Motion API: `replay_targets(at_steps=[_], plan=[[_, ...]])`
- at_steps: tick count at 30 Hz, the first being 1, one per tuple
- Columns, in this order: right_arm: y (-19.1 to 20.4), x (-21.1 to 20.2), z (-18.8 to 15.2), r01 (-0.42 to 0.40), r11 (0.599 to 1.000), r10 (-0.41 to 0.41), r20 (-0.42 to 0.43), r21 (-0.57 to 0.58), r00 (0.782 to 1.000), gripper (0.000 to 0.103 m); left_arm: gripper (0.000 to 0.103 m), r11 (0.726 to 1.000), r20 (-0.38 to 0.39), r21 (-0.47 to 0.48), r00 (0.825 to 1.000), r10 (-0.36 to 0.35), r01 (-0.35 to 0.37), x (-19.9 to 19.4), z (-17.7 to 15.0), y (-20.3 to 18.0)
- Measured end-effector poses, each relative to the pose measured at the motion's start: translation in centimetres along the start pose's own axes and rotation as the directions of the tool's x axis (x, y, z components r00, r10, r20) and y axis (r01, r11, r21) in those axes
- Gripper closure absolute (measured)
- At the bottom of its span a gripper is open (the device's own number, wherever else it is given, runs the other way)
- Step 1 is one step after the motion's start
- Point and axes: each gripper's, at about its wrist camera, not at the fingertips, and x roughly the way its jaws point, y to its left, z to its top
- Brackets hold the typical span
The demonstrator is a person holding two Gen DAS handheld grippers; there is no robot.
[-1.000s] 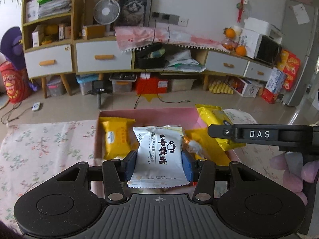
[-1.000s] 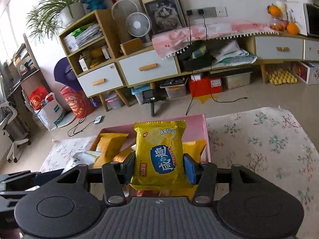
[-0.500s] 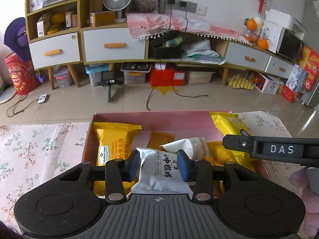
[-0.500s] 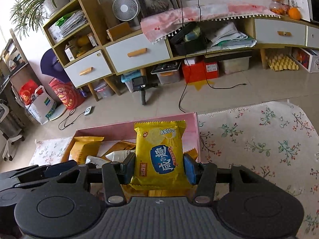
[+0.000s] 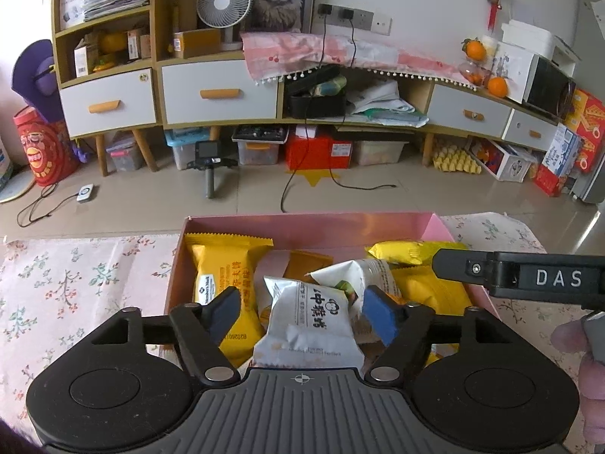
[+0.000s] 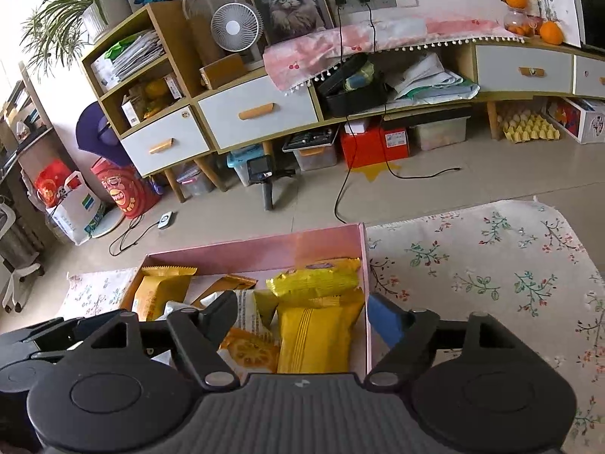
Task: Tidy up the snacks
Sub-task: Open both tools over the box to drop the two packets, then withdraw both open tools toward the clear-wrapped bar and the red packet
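A pink box (image 5: 302,227) on the floral cloth holds several snack packets. A white packet with a monkey logo (image 5: 306,321) lies in it between the fingers of my left gripper (image 5: 302,316), whose jaws are opening, pads off the packet. A yellow packet (image 5: 223,280) lies to its left. In the right wrist view my right gripper (image 6: 304,312) is also opening over the pink box (image 6: 257,253). A yellow packet (image 6: 314,335) lies loose below it, untouched, and another crumpled yellow packet (image 6: 314,278) is behind. Its right finger (image 6: 383,321) hangs outside the box wall.
The right gripper's body (image 5: 529,276) reaches across the box's right side, with a person's fingers (image 5: 590,359) behind it. Floral tablecloth (image 6: 491,272) spreads right of the box. Beyond the table edge lie tiled floor, a small tripod camera (image 5: 208,155) and low cabinets.
Both grippers have opened and let go. The white packet has dropped into the box from the left jaws, and the yellow packet from the right. Both views tipped slightly lower over the box.
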Motion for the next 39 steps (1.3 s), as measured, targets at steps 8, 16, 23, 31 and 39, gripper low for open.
replay_targets(at_steps=[8,16,23,31,39], plan=[[0.6,-2.9,-0.8,-0.004,1.000,0.004,0.022,0.010,1.000,0.022,0.016,1.000,0.010,-0.004,1.000,-0.015,0.015,-3.3,-1.2,0.0],[2.0,-5.8,-2.5,0.030,0.999,-0.028,0.036,-0.032,0.999,0.016,0.008,1.000,-0.005,-0.012,1.000,-0.025,0.025,-6.9,-3.2,0.8],[4.1,-7.7,-4.8,0.026,0.996,-0.023,0.033,-0.086,0.999,0.015,0.005,1.000,-0.020,-0.024,1.000,-0.009,0.008,-9.1,-5.3,2.0],[6.9,-9.2,-7.2,0.033,0.985,-0.028,0.033,-0.172,0.999,0.015,0.005,1.000,-0.022,0.004,0.999,0.028,-0.028,-11.2,-7.4,2.8],[8.1,-9.5,-9.4,0.043,0.974,-0.034,0.045,-0.224,0.998,0.015,0.004,0.999,-0.010,0.012,0.999,0.034,-0.034,-11.8,-9.7,4.0]])
